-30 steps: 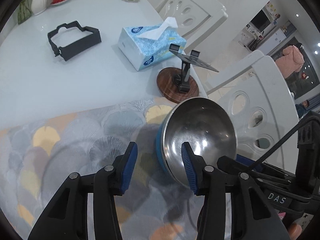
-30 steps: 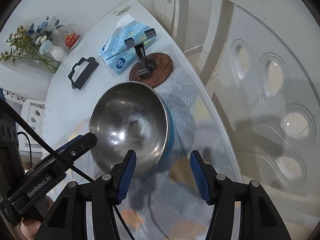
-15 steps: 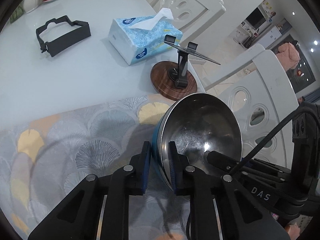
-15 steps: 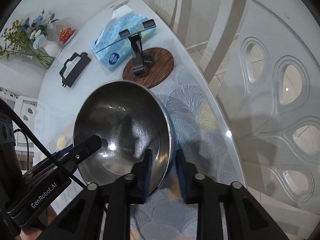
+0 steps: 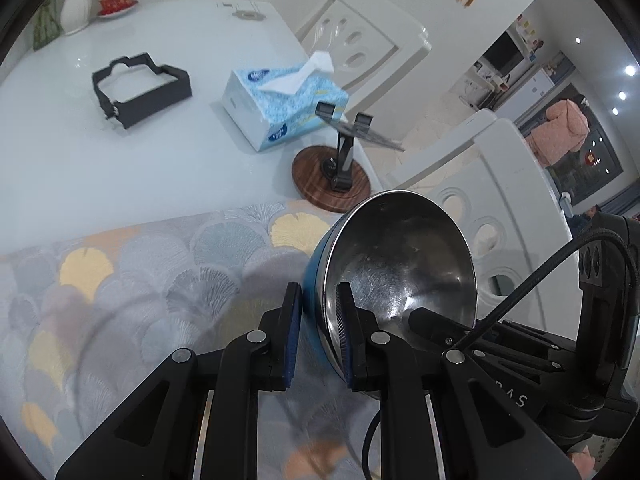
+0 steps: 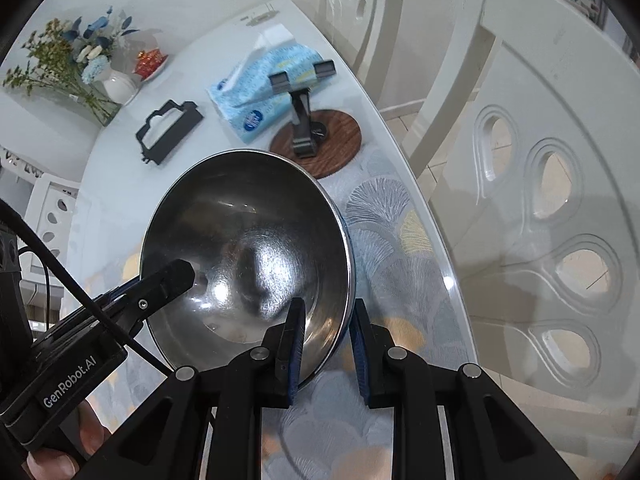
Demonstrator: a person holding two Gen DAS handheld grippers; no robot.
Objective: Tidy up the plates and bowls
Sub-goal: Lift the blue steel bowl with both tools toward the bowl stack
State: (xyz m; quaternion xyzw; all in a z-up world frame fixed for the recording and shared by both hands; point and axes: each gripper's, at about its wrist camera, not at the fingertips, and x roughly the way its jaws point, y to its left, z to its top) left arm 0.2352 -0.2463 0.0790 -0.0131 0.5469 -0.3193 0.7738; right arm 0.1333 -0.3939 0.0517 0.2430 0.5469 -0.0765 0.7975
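Note:
A steel bowl with a blue outside is held tilted above the patterned placemat. My left gripper is shut on the bowl's near-left rim, one finger inside and one outside. My right gripper is shut on the opposite rim of the same bowl. Each gripper shows in the other's view: the right one and the left one.
On the white table stand a tissue box, a phone stand on a round wooden base, a black frame and a vase with flowers. White chairs stand along the table's right edge.
Both grippers went from open beside the bowl to shut on its rim. The bowl has since been lifted and tilted off the placemat.

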